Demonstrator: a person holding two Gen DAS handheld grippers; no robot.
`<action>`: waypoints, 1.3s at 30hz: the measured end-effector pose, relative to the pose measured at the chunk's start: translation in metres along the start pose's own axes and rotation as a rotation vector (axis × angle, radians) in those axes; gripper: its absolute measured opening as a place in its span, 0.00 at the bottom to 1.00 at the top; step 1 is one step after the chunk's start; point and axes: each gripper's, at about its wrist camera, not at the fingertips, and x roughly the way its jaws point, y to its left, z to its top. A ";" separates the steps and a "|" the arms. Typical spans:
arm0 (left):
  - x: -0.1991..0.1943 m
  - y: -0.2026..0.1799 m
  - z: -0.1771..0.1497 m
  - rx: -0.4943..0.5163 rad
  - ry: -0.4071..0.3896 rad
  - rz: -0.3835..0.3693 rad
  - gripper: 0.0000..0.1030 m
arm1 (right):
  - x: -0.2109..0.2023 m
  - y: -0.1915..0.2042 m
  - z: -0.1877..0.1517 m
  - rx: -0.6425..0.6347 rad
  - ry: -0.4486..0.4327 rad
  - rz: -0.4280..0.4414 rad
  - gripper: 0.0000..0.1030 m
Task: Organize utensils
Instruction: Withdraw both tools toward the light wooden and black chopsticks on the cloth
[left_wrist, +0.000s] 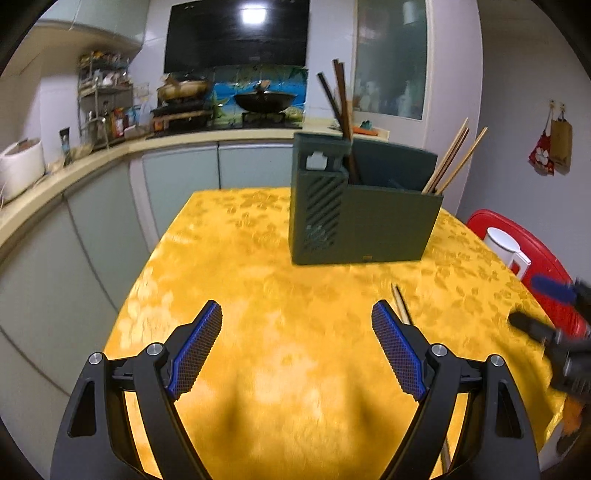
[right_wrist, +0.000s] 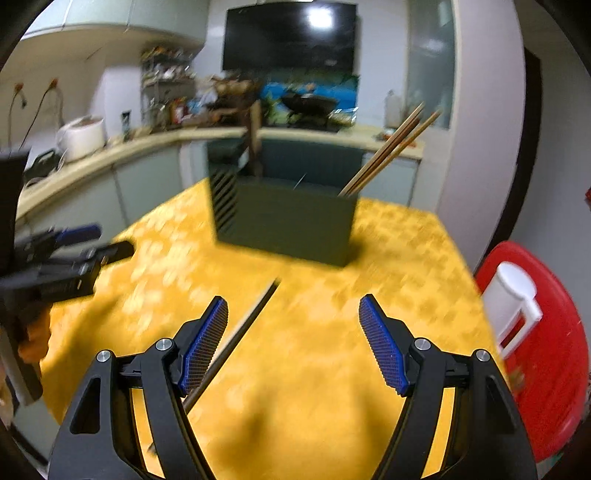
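green holder: upright, chopsticks inside | loose chopsticks: flat on table, nearer

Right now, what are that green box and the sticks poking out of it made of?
The green box looks like matte plastic: flat even colour, moulded slanted vents on its side. The pale sticks look like bamboo or light wood, tan and dull. The dark sticks seem stained or lacquered wood, though blur leaves that open.

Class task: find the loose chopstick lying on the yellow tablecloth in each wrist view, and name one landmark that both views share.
Left wrist view: chopstick lies lower right, beside the left gripper's right finger.
Right wrist view: chopstick runs diagonally at lower centre-left, passing the right gripper's left finger.
Shared landmark: green utensil holder.
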 end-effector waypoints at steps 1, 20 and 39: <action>-0.001 0.002 -0.004 -0.009 0.004 0.001 0.78 | 0.001 0.005 -0.007 -0.003 0.016 0.012 0.69; -0.001 0.014 -0.032 -0.066 0.023 0.021 0.78 | 0.001 0.058 -0.075 -0.051 0.109 0.110 0.69; -0.001 -0.019 -0.049 0.059 0.030 0.000 0.78 | 0.010 0.005 -0.077 0.010 0.127 -0.064 0.52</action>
